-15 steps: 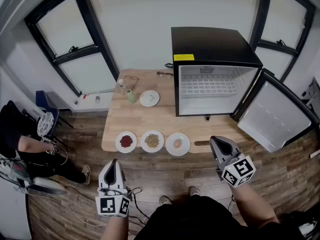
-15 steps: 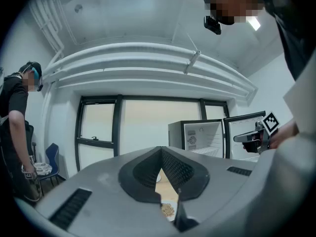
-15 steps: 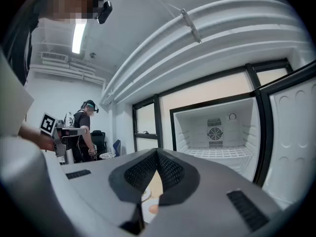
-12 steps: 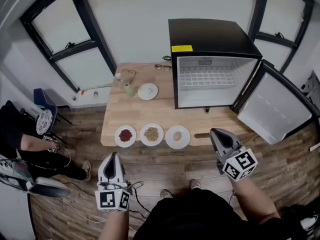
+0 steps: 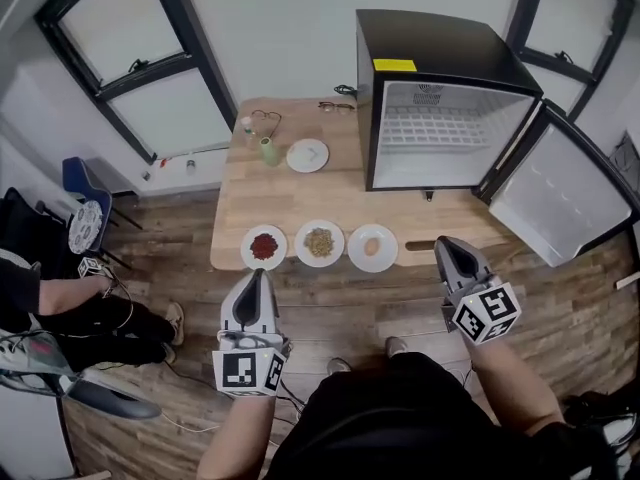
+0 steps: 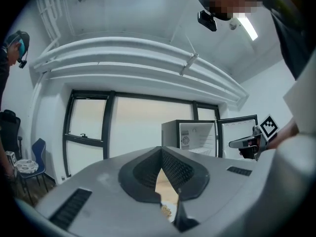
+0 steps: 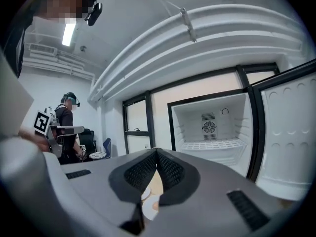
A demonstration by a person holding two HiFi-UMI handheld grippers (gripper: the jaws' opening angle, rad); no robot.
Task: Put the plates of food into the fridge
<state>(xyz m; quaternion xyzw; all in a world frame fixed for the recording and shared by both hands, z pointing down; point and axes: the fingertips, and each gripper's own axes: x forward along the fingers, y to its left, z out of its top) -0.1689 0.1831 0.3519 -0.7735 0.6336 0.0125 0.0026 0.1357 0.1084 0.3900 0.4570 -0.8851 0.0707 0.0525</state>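
Observation:
Three plates stand in a row at the wooden table's (image 5: 290, 203) front edge: red food (image 5: 264, 247), tan grains (image 5: 319, 243), and an egg (image 5: 372, 247). The black fridge (image 5: 440, 133) sits at the table's right end, its door (image 5: 560, 193) swung wide and its white shelves bare. My left gripper (image 5: 257, 274) is shut and empty, just short of the red plate. My right gripper (image 5: 442, 242) is also shut and empty, to the right of the egg plate. The left gripper view shows shut jaws (image 6: 161, 149) pointing at the table; the right gripper view shows shut jaws (image 7: 156, 150) with the fridge (image 7: 212, 127) ahead.
At the table's back are an empty white plate (image 5: 307, 155), a small green cup (image 5: 268, 150) and two pairs of glasses (image 5: 335, 107). A seated person (image 5: 60, 308) and a blue chair (image 5: 85, 183) are at the left. Cables lie on the wooden floor.
The head view has shifted, so the table and fridge sit higher and further right. My left gripper has come a little nearer the table's front edge. Both grippers stay shut.

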